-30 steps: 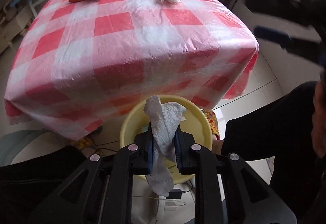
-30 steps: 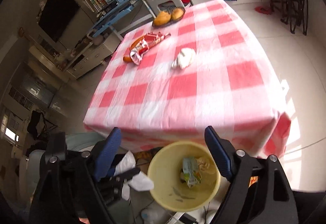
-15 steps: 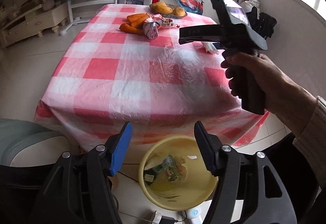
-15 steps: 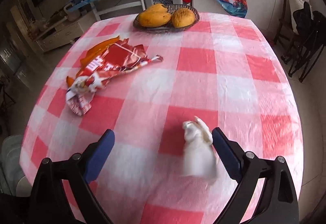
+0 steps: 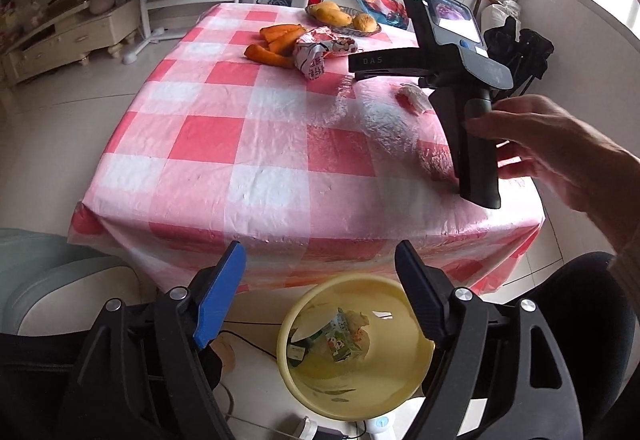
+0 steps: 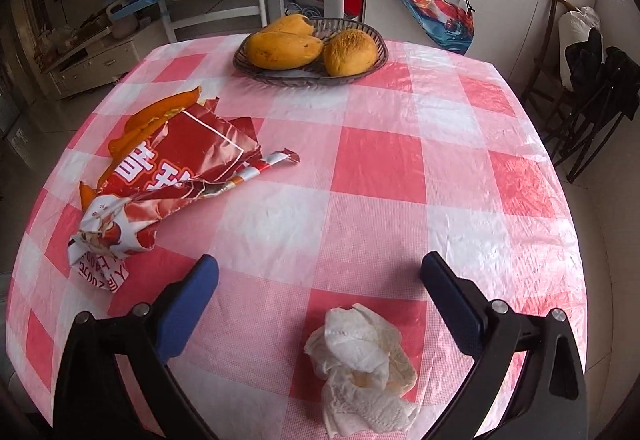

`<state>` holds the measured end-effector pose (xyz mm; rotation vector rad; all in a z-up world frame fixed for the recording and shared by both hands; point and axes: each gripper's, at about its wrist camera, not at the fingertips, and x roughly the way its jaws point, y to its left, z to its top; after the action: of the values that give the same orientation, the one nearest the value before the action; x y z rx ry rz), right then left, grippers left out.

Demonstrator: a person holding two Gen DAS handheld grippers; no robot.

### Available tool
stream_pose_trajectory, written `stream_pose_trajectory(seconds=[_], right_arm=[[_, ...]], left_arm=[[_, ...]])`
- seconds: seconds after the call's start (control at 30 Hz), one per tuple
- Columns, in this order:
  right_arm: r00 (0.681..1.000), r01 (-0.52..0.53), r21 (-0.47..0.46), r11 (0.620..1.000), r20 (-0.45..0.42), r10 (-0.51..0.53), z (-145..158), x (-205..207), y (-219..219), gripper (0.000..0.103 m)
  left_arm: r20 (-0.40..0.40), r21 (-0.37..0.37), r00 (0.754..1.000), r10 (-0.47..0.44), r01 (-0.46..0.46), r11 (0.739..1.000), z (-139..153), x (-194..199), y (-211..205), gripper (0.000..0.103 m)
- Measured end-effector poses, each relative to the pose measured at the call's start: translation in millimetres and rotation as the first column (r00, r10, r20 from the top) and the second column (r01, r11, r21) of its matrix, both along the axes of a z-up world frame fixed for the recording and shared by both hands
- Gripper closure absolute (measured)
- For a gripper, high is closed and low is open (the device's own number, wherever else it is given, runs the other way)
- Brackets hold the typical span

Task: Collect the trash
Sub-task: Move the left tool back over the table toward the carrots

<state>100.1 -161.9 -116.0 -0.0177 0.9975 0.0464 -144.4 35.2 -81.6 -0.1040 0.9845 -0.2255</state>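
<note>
Tissue [image 6: 360,364], crumpled and white, lies on the checked surface [image 6: 380,168] between the right gripper's [image 6: 320,280] wide-open jaws, nearer their base than their tips, touching neither. Left gripper [image 5: 320,268] hangs over the yellow bin [image 5: 356,392] on the floor, jaws spread wide, holding nothing.

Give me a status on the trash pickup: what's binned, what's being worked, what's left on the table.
Done: the round yellow plastic bin on the floor already holds a small printed carton and scraps. In hand: nothing; the left gripper is open above the bin, and the right gripper is open, jaws either side of the crumpled white paper tissue without gripping it. Left: that tissue and the torn red foil snack wrapper on the pink checked tablecloth.
</note>
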Motion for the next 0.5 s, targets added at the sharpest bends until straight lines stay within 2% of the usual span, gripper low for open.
stream_pose_trajectory(seconds=[0.1, 0.27, 0.5], right_arm=[[1.000, 0.000, 0.001, 1.000, 0.000, 0.000, -0.1, 0.1, -0.2, 0.006], [1.000, 0.000, 0.001, 1.000, 0.000, 0.000, -0.3, -0.4, -0.9, 0.006], [1.000, 0.000, 0.001, 1.000, -0.001, 0.000, -0.7, 1.8, 0.1, 0.006]], left_arm=[[0.021, 0.020, 0.999, 0.025, -0.025, 0.999, 1.1, 1.3, 0.2, 0.029], [0.113, 0.071, 0.991, 0.071, -0.079, 0.994, 12.3, -1.0, 0.5, 0.029], [0.124, 0.028, 0.971, 0.205, -0.210, 0.977, 15.8, 4.7, 29.9, 0.026]])
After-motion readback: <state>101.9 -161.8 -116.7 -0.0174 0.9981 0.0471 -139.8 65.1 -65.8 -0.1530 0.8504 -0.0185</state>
